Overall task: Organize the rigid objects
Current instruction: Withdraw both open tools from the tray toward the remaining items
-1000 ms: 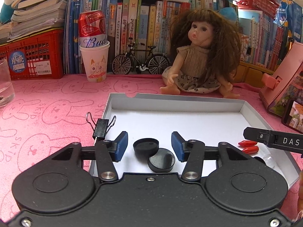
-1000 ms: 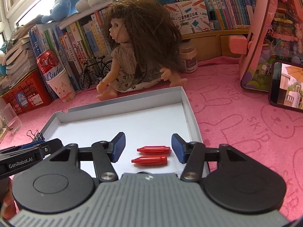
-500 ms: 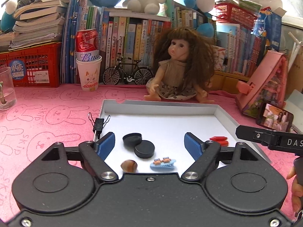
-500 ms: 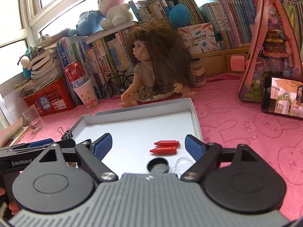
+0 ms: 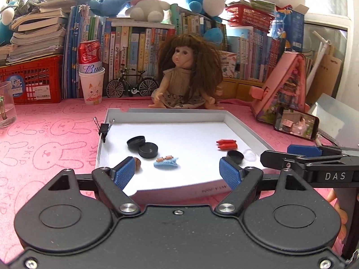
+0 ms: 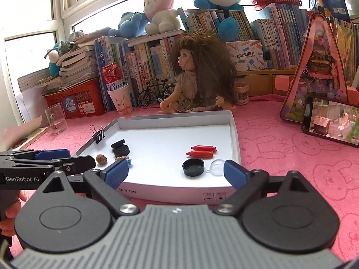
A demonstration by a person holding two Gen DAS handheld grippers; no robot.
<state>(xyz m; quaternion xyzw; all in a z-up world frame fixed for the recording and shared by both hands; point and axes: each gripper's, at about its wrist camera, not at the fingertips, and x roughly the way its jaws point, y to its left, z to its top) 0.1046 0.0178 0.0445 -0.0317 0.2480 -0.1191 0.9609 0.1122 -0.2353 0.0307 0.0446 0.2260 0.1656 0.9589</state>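
Observation:
A white tray point(image 5: 166, 112) lies on the pink cloth and holds small items. On its left are two black round caps point(image 5: 142, 146), a brown nut point(image 5: 137, 163) and a blue hair clip point(image 5: 166, 161). A black binder clip point(image 5: 103, 129) sits on the left rim. On its right lie two red pieces point(image 6: 202, 151), a black cap point(image 6: 193, 167) and a clear dome point(image 6: 216, 168). My left gripper point(image 5: 177, 171) hangs open at the tray's near edge, holding nothing. My right gripper point(image 6: 176, 172) is beside it, jaws opening, with nothing between them.
A doll point(image 5: 186, 78) sits just behind the tray, with a toy bicycle point(image 5: 132, 86) and a paper cup holding a can point(image 5: 92, 83) to its left. A glass point(image 5: 6, 105) stands far left. A phone point(image 6: 329, 121) and pink toy house point(image 6: 314, 71) are on the right.
Both grippers have drawn back from over the tray to its near edge, and their jaws have spread wider. The black caps and red pieces now lie well ahead of the fingers.

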